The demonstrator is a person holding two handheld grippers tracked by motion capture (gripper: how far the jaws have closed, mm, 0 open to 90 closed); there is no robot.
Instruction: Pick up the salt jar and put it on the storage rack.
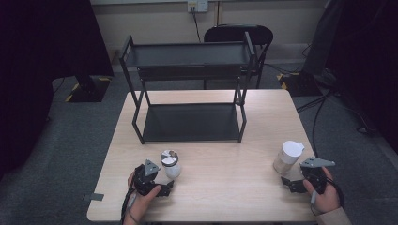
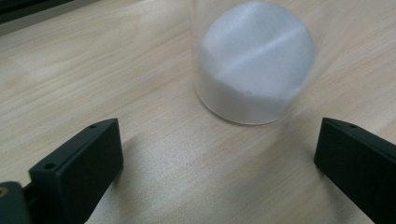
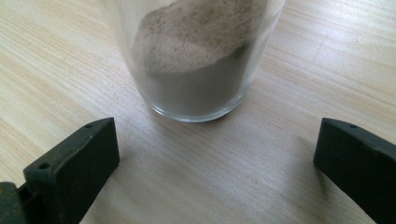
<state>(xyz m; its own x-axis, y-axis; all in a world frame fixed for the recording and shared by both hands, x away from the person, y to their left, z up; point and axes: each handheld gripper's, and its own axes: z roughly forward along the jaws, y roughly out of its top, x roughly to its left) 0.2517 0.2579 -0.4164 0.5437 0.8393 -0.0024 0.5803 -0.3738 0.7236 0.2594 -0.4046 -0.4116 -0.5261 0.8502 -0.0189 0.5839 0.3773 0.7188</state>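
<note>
This looks like a lab or recording room: a plain wooden table (image 1: 206, 140) on grey carpet (image 1: 56, 154), black curtains (image 1: 42, 42) at upper left and right, hazard-taped stand bases (image 1: 87, 89), loose cables (image 1: 328, 101) at right, a wall socket (image 1: 197, 5) at top.

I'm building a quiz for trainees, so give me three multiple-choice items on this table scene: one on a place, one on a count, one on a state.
1. Where is the black shelf rack?
A. at the table's far side
B. beside the right claw
C. on the floor

2. How many jars are on the table?
A. one
B. two
C. four

3. How is the left claw?
A. shut on a jar
B. open, jar ahead of it
C. holding a lid

Answers: 1 A, the rack stands behind both jars. 2 B, the white-powder jar and the brown-powder jar. 3 B, its jaws stand apart, short of the white-powder jar.
</note>
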